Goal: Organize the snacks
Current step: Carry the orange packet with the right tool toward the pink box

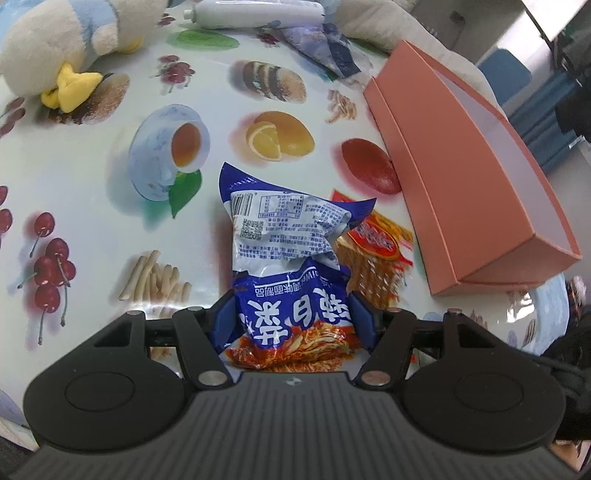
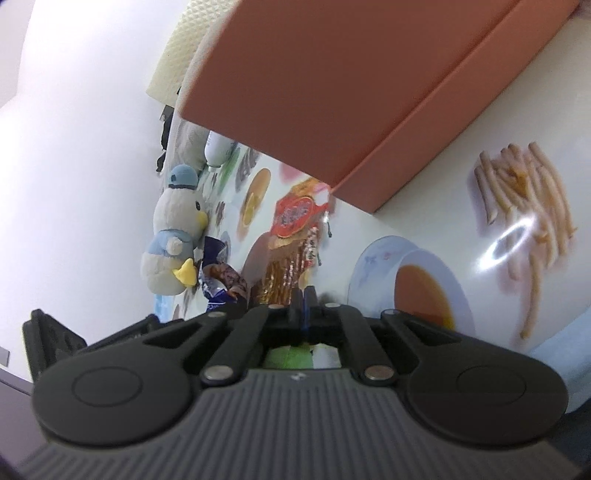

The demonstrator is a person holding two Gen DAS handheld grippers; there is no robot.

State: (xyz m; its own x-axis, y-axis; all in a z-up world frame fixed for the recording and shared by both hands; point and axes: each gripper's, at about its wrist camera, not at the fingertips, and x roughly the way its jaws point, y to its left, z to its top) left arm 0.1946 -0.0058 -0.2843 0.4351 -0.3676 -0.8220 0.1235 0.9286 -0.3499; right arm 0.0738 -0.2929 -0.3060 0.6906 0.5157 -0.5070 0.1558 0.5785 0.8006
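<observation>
A blue snack packet (image 1: pixel 284 236) with a white printed back stands crumpled between the blue pads of my left gripper (image 1: pixel 291 314), which is shut on its lower half. Behind it, flat on the table, lies an orange-and-gold snack packet (image 1: pixel 376 254), partly hidden by the blue one. An open salmon-pink box (image 1: pixel 461 177) sits in its lid just to the right. In the right wrist view my right gripper (image 2: pixel 303 297) is shut with nothing seen between its fingers. It hovers low over the tablecloth, short of the orange packet (image 2: pixel 291 236) and below the box (image 2: pixel 314 92).
The tablecloth (image 1: pixel 110 192) is printed with fruit, cups and biscuits. A plush duck (image 1: pixel 55 48) lies at the back left, a white bottle (image 1: pixel 255 13) and a crumpled blue wrapper (image 1: pixel 325 48) at the back. The table's edge runs just beyond the box.
</observation>
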